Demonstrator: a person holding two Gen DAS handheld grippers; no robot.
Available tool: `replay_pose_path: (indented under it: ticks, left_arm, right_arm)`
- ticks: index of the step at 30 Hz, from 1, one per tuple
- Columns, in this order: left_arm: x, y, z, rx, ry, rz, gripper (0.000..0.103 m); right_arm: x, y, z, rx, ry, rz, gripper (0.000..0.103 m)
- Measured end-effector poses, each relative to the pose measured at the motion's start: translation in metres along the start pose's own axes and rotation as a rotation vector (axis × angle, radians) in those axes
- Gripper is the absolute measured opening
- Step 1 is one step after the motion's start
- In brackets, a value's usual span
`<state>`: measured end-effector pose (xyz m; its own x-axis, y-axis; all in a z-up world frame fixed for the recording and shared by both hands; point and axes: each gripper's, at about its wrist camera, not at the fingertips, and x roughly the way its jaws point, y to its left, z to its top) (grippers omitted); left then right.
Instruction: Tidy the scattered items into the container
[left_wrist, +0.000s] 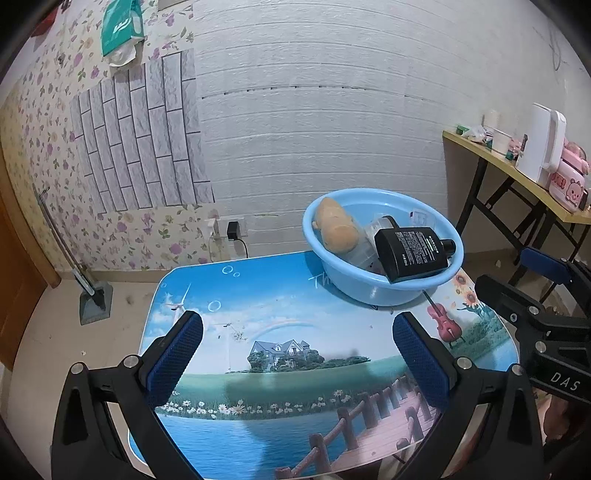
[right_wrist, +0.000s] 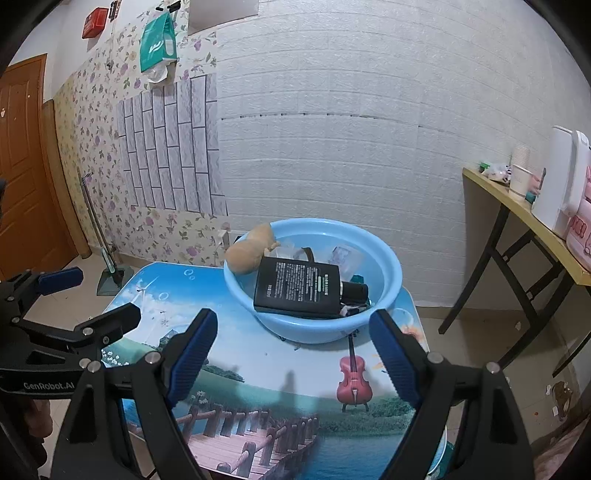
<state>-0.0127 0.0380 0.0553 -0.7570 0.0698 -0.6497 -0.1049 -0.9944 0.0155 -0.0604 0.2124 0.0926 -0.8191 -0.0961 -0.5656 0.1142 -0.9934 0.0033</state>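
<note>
A light blue basin (left_wrist: 369, 291) (right_wrist: 314, 328) stands at the far right of the picture-printed table (left_wrist: 258, 332) (right_wrist: 277, 387). In it lie a black flat bottle (left_wrist: 410, 253) (right_wrist: 299, 286), a tan plush toy (left_wrist: 338, 225) (right_wrist: 249, 251) and clear plastic items (right_wrist: 343, 258). My left gripper (left_wrist: 297, 347) is open and empty above the table's middle. My right gripper (right_wrist: 293, 349) is open and empty, just short of the basin's near rim. Each gripper shows at the edge of the other's view: the right one (left_wrist: 532, 291) and the left one (right_wrist: 99, 299).
A yellow side table (left_wrist: 517, 173) (right_wrist: 528, 210) with a white kettle (left_wrist: 543, 144) and cups stands at the right. A broom and dustpan (left_wrist: 92, 295) lean on the floral wall at the left. A charger (left_wrist: 234, 230) is plugged in behind the table.
</note>
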Motion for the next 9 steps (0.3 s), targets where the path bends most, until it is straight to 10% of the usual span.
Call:
replay_pose_path:
  ticks: [9]
  left_arm:
    - [0.0005,0.0015,-0.0001,-0.001,0.007,0.001,0.103]
  right_arm:
    - [0.0006,-0.0014,-0.0019,0.01,0.012,0.001,0.086]
